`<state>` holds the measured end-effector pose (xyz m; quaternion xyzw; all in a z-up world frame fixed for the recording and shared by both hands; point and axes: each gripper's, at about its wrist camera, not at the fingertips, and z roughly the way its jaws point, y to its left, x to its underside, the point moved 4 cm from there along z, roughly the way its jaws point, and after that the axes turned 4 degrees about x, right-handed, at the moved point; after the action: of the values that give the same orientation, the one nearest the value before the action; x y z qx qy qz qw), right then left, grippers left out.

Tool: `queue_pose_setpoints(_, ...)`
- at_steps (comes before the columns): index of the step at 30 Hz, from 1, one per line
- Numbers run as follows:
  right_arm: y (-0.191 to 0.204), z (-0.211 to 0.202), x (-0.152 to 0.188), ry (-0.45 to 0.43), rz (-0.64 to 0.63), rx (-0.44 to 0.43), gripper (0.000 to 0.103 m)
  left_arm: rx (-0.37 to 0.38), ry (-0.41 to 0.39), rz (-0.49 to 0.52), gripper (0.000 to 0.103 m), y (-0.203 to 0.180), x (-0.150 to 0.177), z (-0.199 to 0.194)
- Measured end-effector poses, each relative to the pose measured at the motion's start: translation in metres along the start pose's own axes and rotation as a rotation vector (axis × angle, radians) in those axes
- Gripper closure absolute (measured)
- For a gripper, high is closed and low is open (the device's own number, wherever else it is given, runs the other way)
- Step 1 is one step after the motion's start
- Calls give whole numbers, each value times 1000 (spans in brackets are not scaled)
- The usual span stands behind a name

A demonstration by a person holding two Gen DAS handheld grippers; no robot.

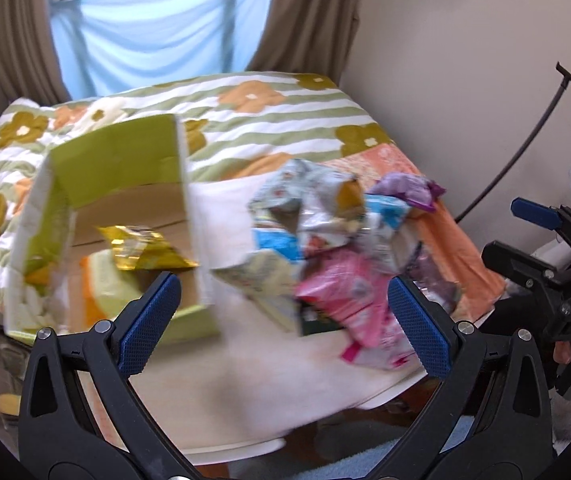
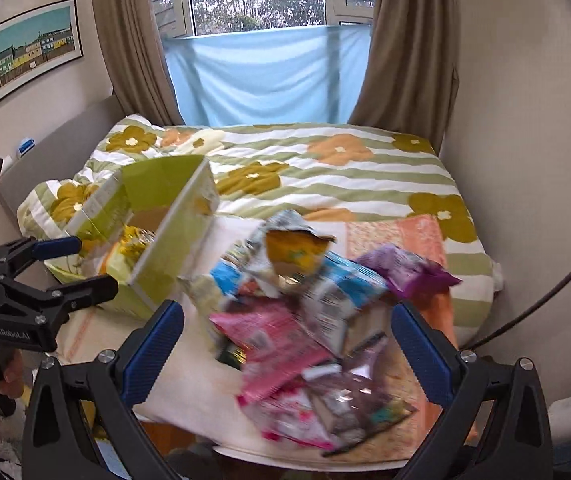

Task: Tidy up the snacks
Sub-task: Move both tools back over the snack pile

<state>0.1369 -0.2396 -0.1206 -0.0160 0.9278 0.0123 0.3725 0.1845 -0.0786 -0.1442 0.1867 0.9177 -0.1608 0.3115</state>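
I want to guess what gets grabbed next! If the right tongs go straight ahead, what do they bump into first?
Probably the pink snack packet at the near side of the snack pile. The right tongs are open and empty, and the packet sits right between their fingers in this view. Blur and fisheye make depth uncertain.

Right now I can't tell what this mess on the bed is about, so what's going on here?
A person is sorting snacks with a handheld gripper in each hand. The left gripper and right gripper are both open and hold nothing. A green cardboard box sits open on the bed, with a gold packet and other packets already inside. Beside it lies a loose pile of snack packets, including a pink one and a purple one, not yet boxed.
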Motion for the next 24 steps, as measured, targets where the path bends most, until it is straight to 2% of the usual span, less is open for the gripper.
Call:
queue_pose_setpoints(6, -52, 9, 28, 64, -33, 13, 0, -27, 33, -9, 1, -45, 12, 34)
queue_pose_setpoints(12, -82, 37, 57, 150, -40, -42, 0, -63, 95, 46, 1, -66, 22, 68)
queue_pose_setpoints(17, -90, 59, 76, 215, -18, -84, 0, -73, 194, 134, 1, -72, 23, 106)
queue_pose_setpoints(24, -92, 90, 93, 300, -25, -72, 0, -80, 292, 244, 1, -73, 31, 153)
